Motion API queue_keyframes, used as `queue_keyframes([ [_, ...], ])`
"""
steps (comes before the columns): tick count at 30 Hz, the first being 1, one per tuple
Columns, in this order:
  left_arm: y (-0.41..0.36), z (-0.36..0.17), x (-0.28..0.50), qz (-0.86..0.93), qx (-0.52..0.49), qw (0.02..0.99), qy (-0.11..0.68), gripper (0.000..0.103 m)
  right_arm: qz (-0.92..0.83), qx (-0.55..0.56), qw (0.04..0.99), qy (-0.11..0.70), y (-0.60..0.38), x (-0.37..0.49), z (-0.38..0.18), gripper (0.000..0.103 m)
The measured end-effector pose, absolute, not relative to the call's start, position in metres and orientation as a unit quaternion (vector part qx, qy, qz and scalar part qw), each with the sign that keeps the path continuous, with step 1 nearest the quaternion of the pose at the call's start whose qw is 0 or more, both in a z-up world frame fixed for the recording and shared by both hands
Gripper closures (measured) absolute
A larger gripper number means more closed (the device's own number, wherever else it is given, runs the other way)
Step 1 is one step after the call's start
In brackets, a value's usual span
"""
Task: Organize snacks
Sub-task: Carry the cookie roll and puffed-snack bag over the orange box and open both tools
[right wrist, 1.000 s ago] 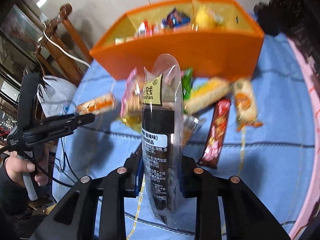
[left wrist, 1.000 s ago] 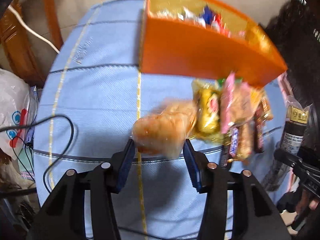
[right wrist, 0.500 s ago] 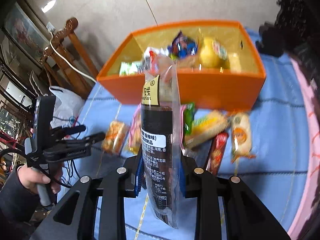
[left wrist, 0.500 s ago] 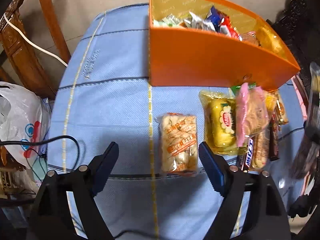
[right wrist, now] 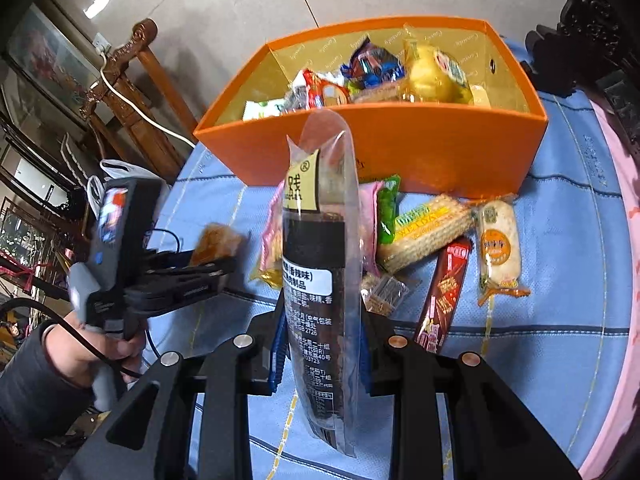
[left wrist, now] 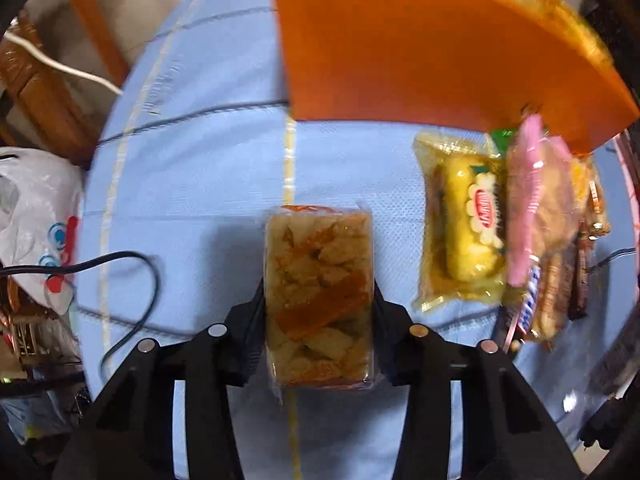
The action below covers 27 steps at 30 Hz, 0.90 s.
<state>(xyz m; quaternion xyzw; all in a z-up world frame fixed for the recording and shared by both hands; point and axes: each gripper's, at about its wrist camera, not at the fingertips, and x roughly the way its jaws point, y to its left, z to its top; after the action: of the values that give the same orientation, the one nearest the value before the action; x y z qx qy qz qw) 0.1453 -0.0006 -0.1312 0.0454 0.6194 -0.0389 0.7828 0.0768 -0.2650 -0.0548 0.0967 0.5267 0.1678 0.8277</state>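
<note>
My left gripper (left wrist: 319,300) points down at the blue tablecloth, its jaws closing on a clear packet of orange-brown snacks (left wrist: 320,248), pads against both its sides. The right wrist view shows the same left gripper (right wrist: 216,268) at the left with that packet (right wrist: 216,242). Upright in front of the orange box (right wrist: 400,152) stands a dark packet with a clear top (right wrist: 316,264), my right gripper (right wrist: 322,328) shut on it. Several snacks lie in the box. Its orange wall (left wrist: 400,48) fills the top of the left wrist view.
Loose snacks lie before the box: a yellow cake packet (left wrist: 468,224), a pink packet (left wrist: 528,200), a wafer pack (right wrist: 424,232), a red bar (right wrist: 444,296). A black cable (left wrist: 132,280), a white bag (left wrist: 36,208) and a wooden chair (right wrist: 132,92) are at the left.
The left gripper, wide open above the packet lying on the cloth half a second ago, has sunk and closed around it. The right gripper keeps its hold on the dark packet.
</note>
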Motion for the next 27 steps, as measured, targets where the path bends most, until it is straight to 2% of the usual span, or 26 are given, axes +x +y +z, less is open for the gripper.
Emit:
queue_keyframes([
  [6, 0.008, -0.051, 0.149, -0.069, 0.005, 0.828, 0.557, 0.059, 0.18, 0.1, 0.852, 0.481, -0.274, 0.096, -0.014, 0.075],
  [11, -0.016, 0.012, 0.197, -0.101, -0.019, 0.861, 0.498, 0.059, 0.183, 0.099, 0.877, 0.434, -0.276, 0.137, 0.029, 0.075],
  [15, -0.042, 0.033, 0.244, -0.122, -0.033, 0.865, 0.485, 0.059, 0.173, 0.098, 0.891, 0.408, -0.278, 0.186, 0.049, 0.075],
  [18, -0.062, 0.023, 0.281, -0.125, -0.027, 0.859, 0.496, 0.058, 0.161, 0.1, 0.89, 0.415, -0.276, 0.226, 0.047, 0.071],
  [19, -0.067, 0.018, 0.288, -0.123, -0.021, 0.856, 0.501, 0.052, 0.157, 0.105, 0.887, 0.421, -0.276, 0.239, 0.04, 0.064],
  [20, -0.072, 0.008, 0.297, -0.104, -0.008, 0.854, 0.51, 0.041, 0.152, 0.118, 0.885, 0.425, -0.279, 0.247, 0.034, 0.039],
  [21, -0.075, -0.002, 0.302, -0.072, 0.01, 0.85, 0.523, 0.005, 0.143, 0.127, 0.883, 0.428, -0.28, 0.251, 0.029, 0.026],
  [22, -0.076, -0.01, 0.302, -0.049, 0.026, 0.848, 0.527, 0.004, 0.129, 0.14, 0.881, 0.433, -0.284, 0.254, 0.023, 0.017],
  [27, -0.073, -0.031, 0.286, -0.06, 0.052, 0.833, 0.547, 0.004, 0.124, 0.168, 0.87, 0.447, -0.296, 0.233, 0.002, 0.018],
])
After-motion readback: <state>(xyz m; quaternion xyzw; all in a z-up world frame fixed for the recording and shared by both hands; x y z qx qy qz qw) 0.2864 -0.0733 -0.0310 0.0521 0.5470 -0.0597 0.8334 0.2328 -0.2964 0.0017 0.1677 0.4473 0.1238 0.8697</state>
